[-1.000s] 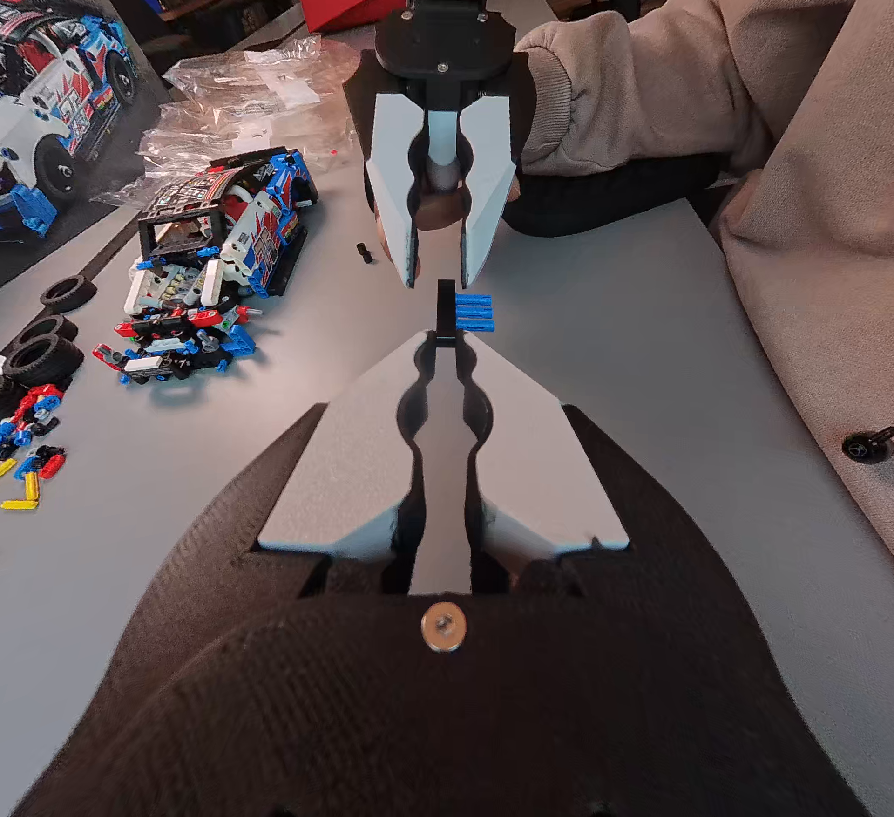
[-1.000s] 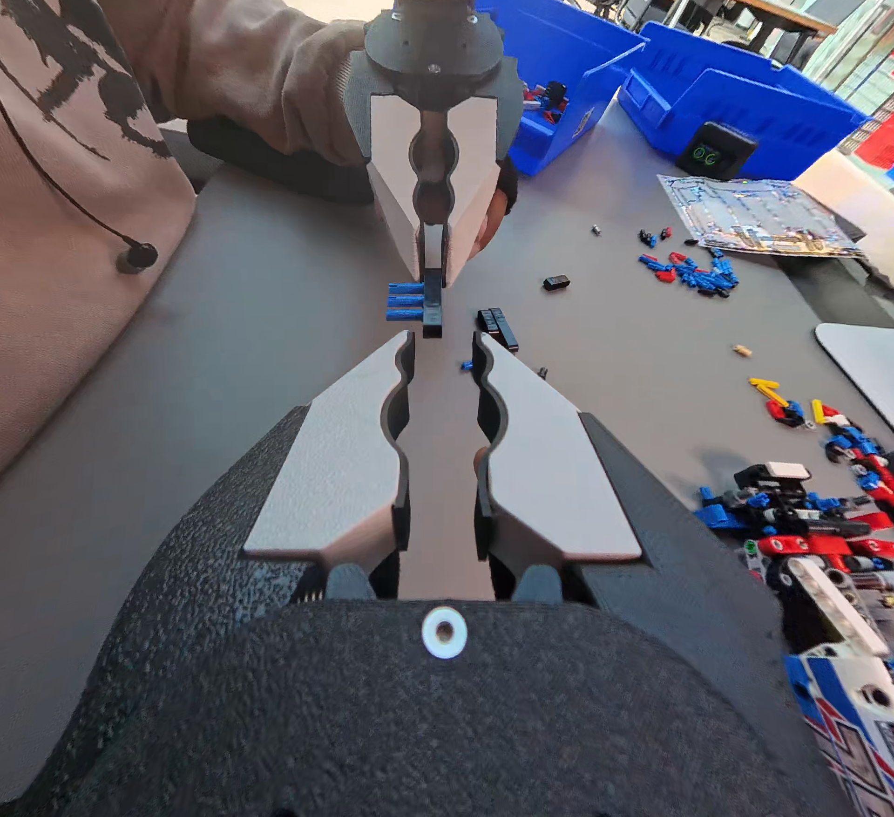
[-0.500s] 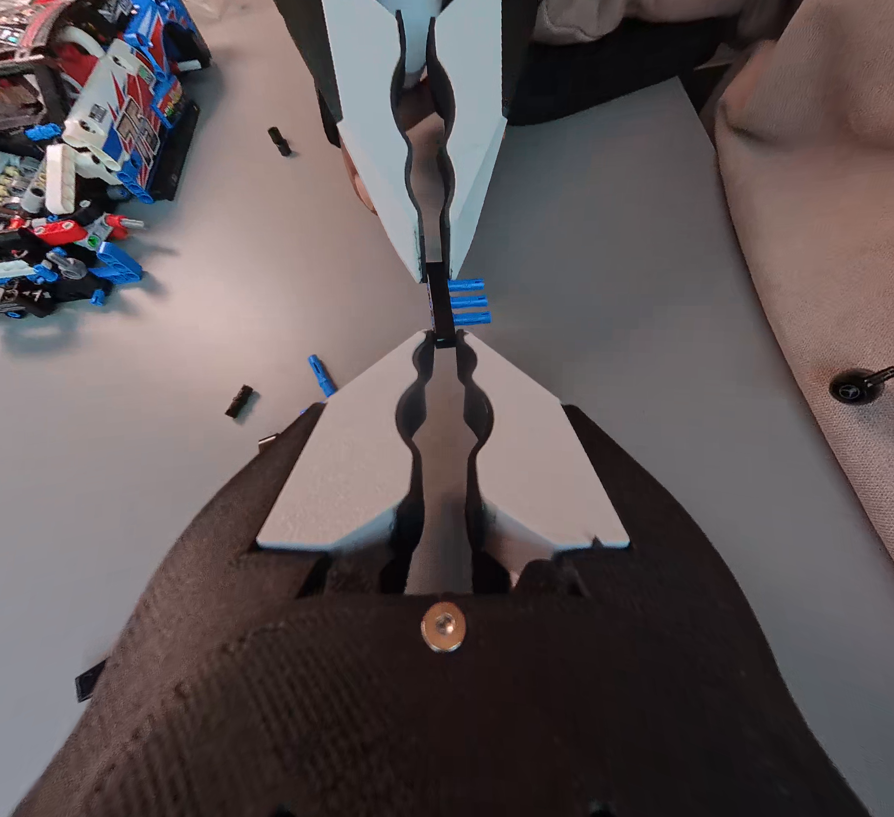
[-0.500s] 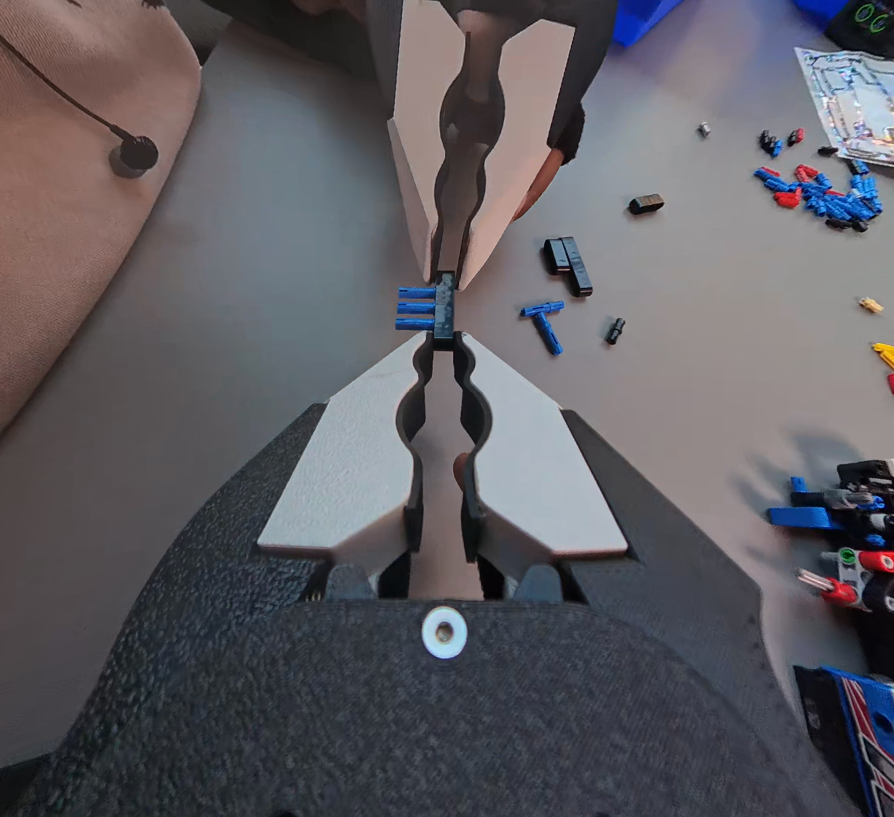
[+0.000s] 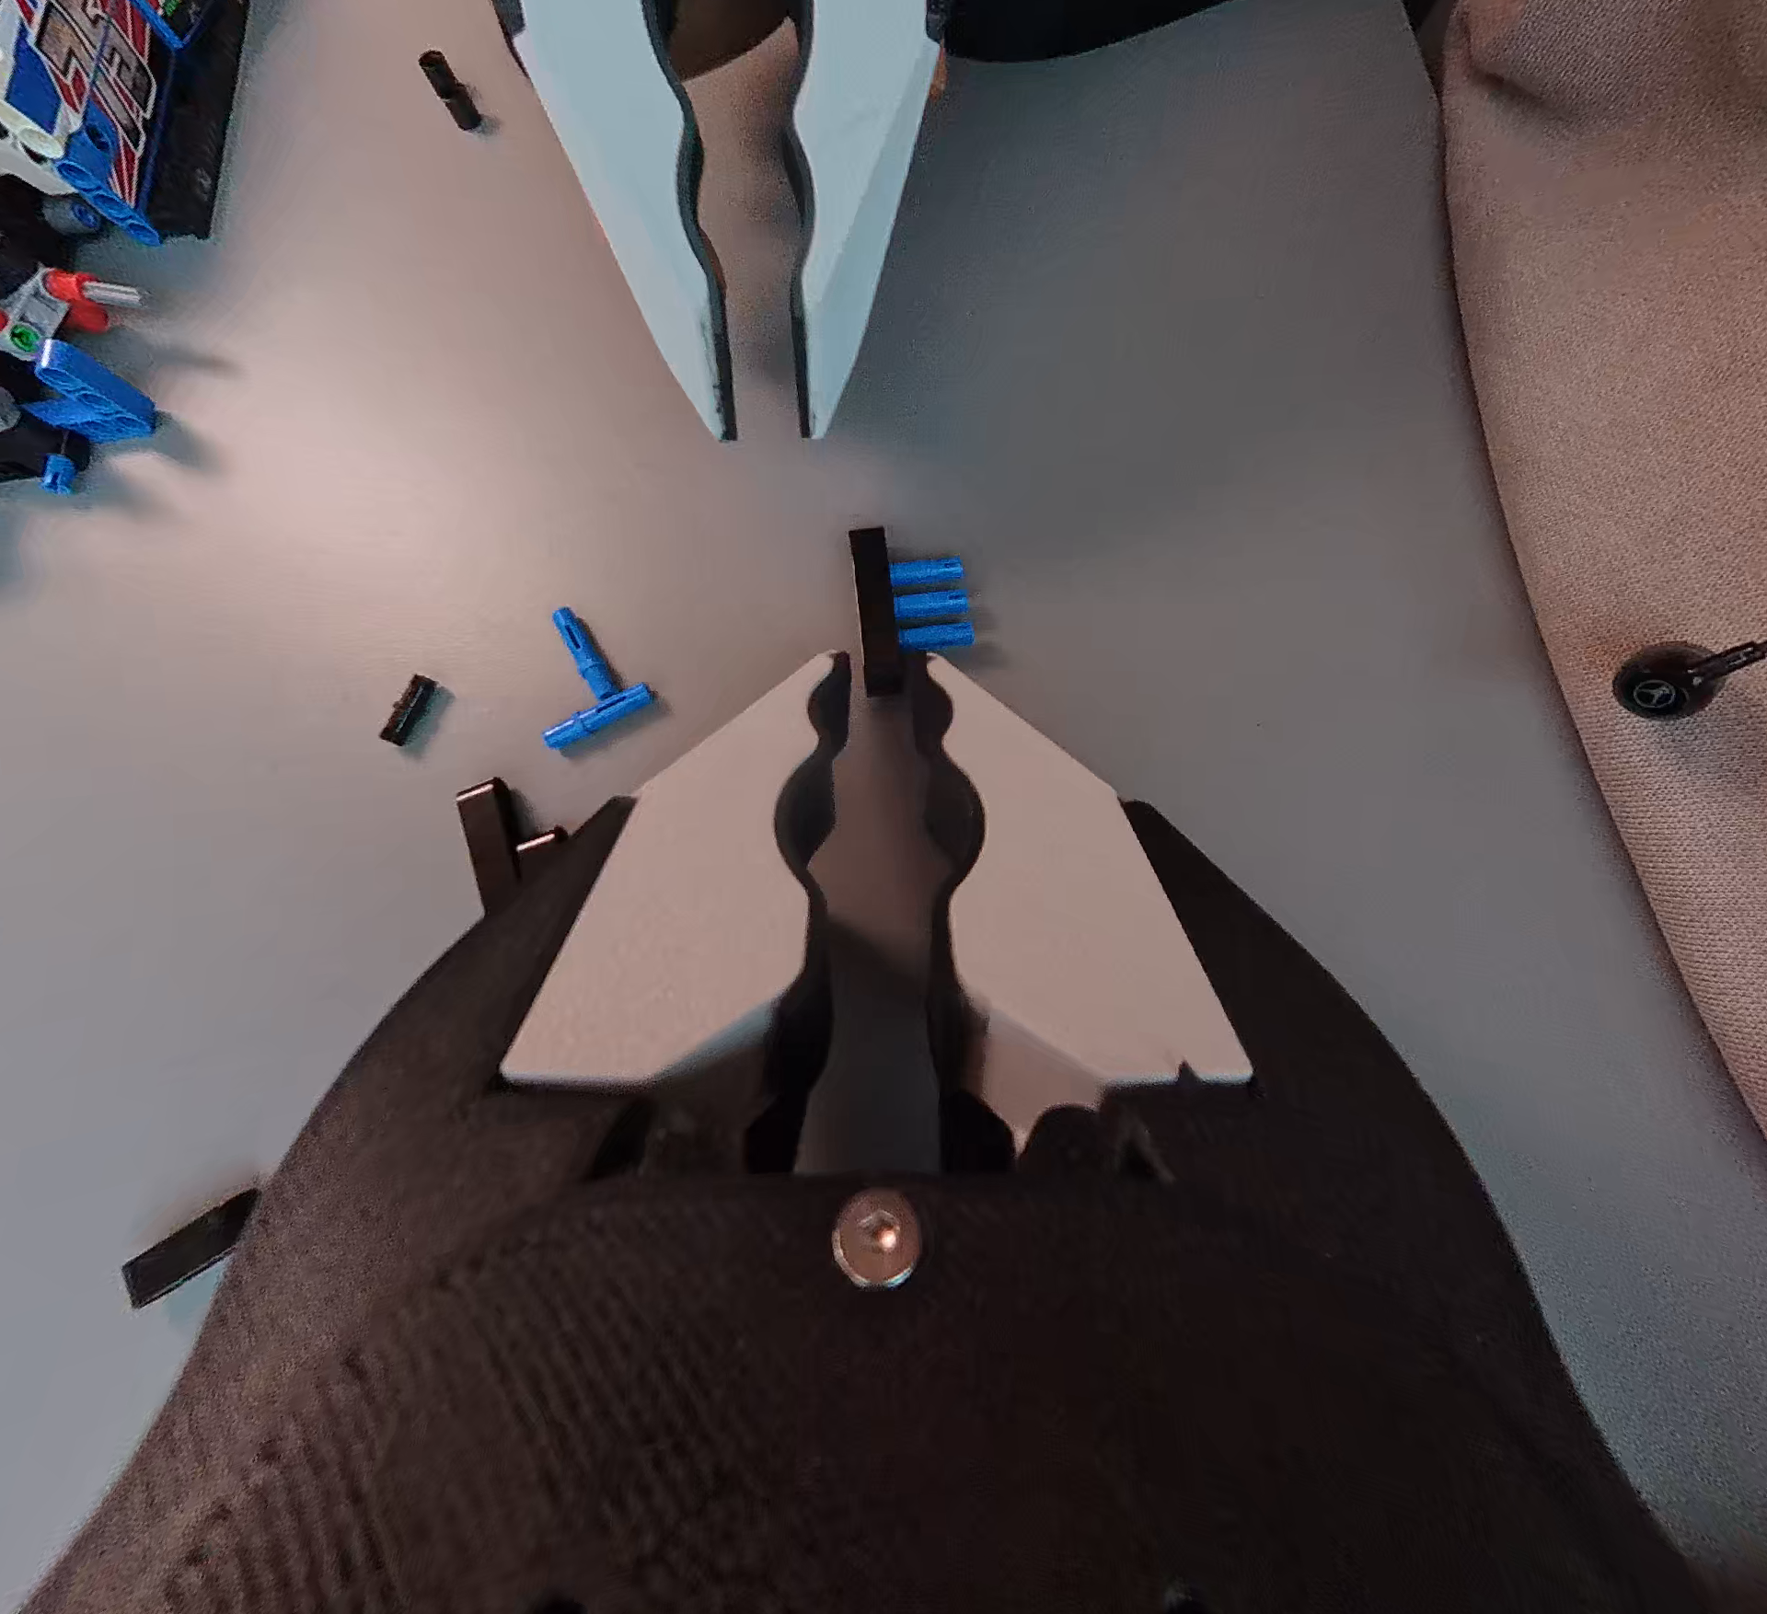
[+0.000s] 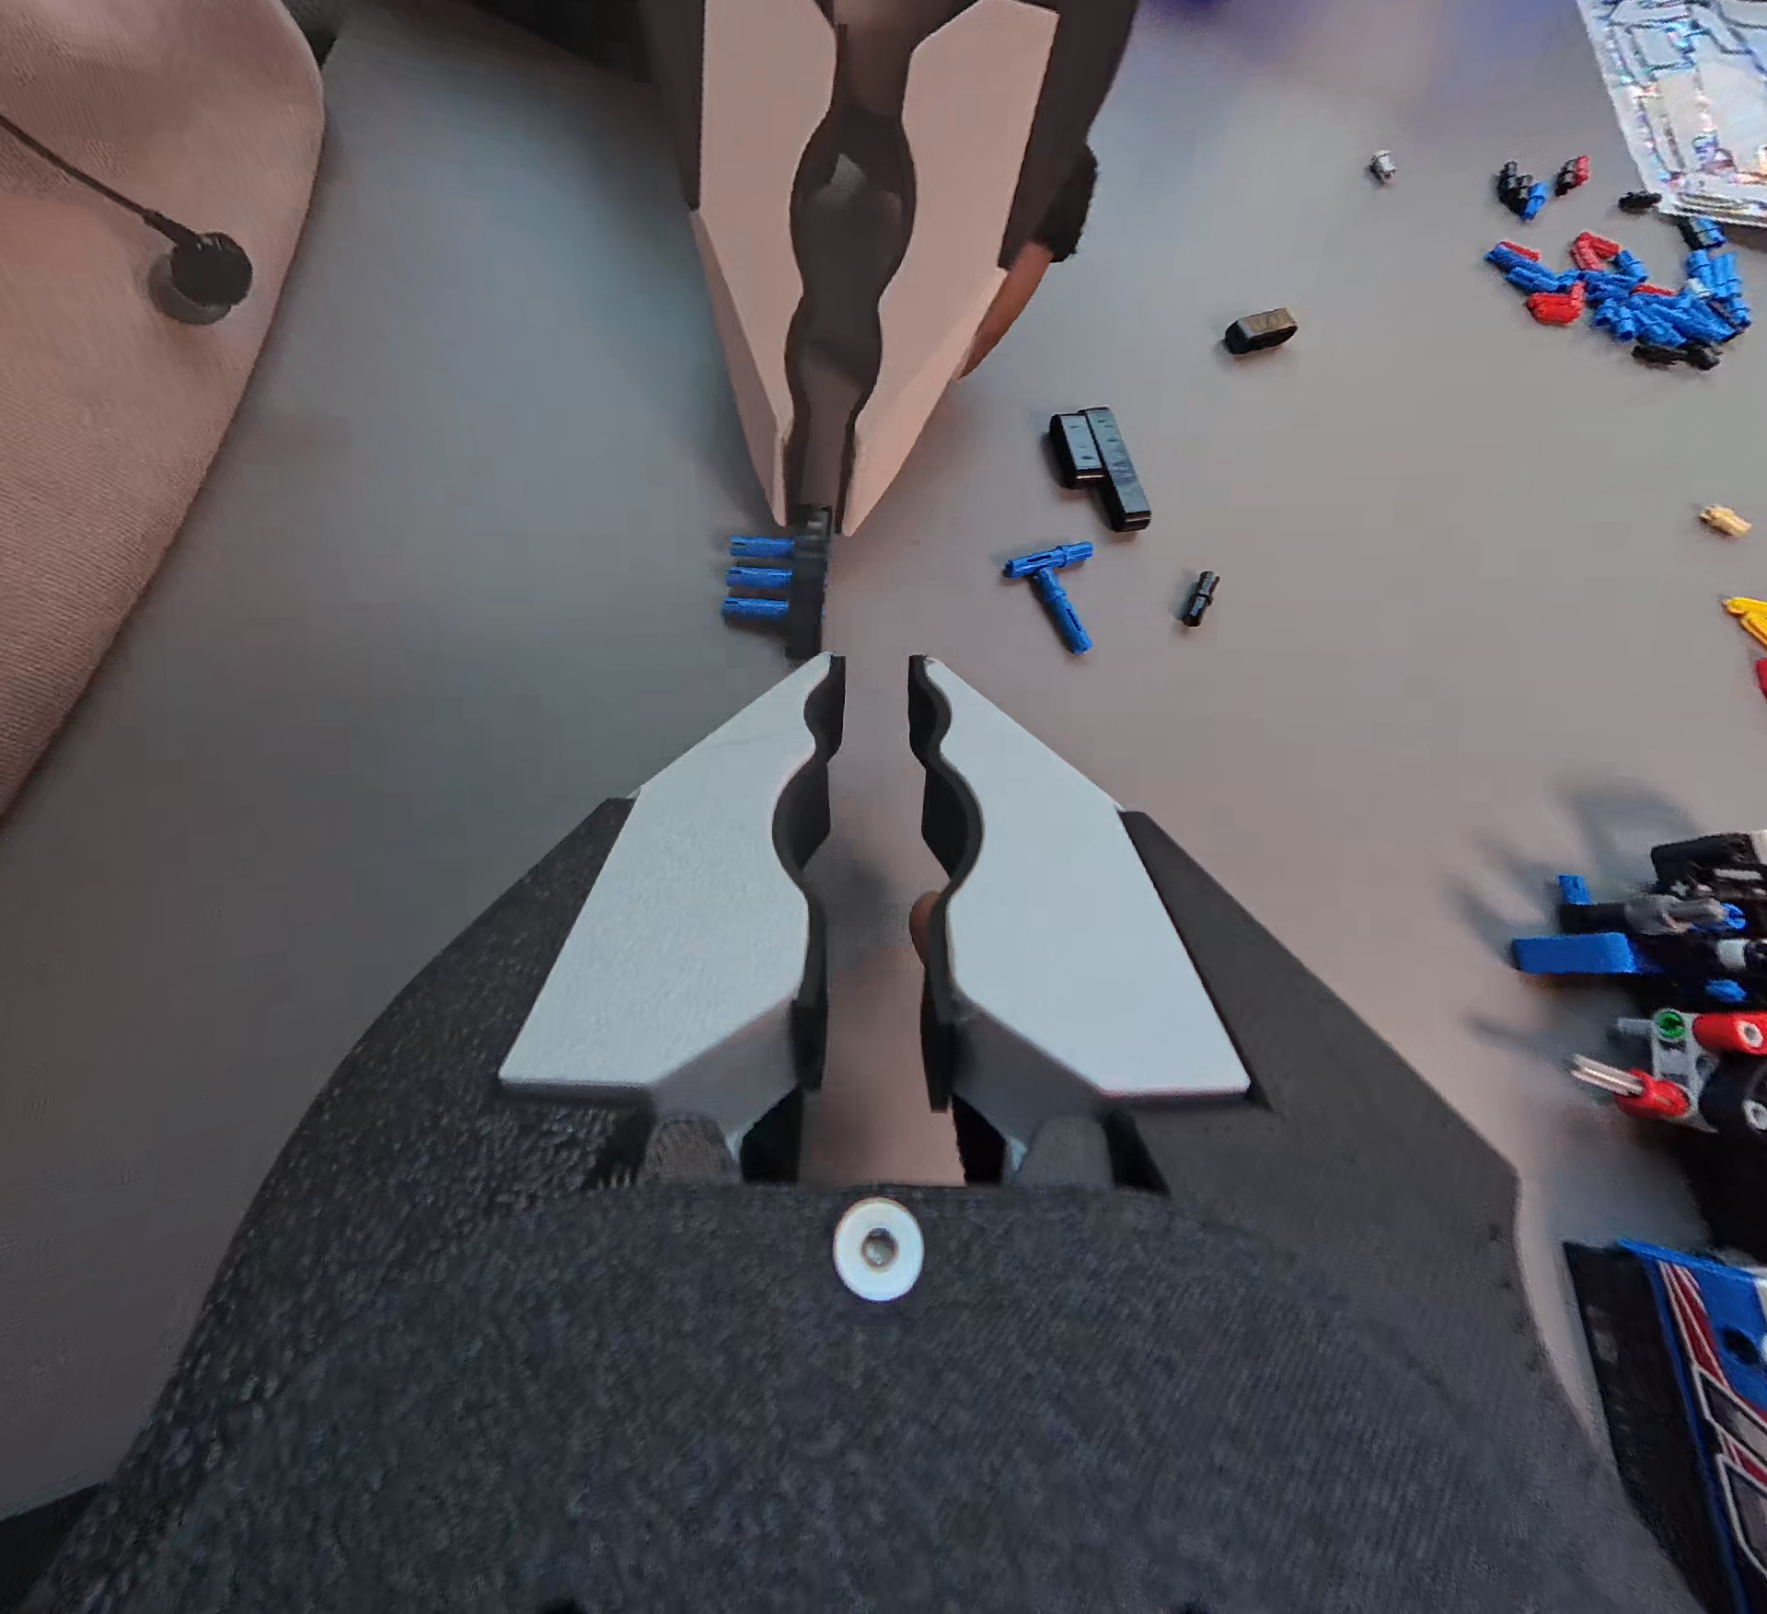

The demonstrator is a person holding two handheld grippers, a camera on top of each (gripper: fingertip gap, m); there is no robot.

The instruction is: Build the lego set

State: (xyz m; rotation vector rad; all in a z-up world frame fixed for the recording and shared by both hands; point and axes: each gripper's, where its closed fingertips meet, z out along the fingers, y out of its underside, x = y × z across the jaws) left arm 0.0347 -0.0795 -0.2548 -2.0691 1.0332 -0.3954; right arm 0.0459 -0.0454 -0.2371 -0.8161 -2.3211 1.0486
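left gripper (image 5: 880, 660) pinches black beam (image 5: 877, 607); right gripper (image 6: 875, 660) parted beside it.

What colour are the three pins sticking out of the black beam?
Blue; the pins on the black beam show best in the left wrist view.

right gripper (image 6: 877, 660) jaws parted | left gripper (image 6: 813, 521) pinches black beam (image 6: 809, 583) | blue pins (image 6: 758, 579) leftward

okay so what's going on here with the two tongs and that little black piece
A person is building a lego car with handheld tongs. The left tongs pinch one end of a short black beam with three blue pins sticking out sideways. The right tongs are open, just off its other end. Loose parts and the half-built car lie on the grey table.
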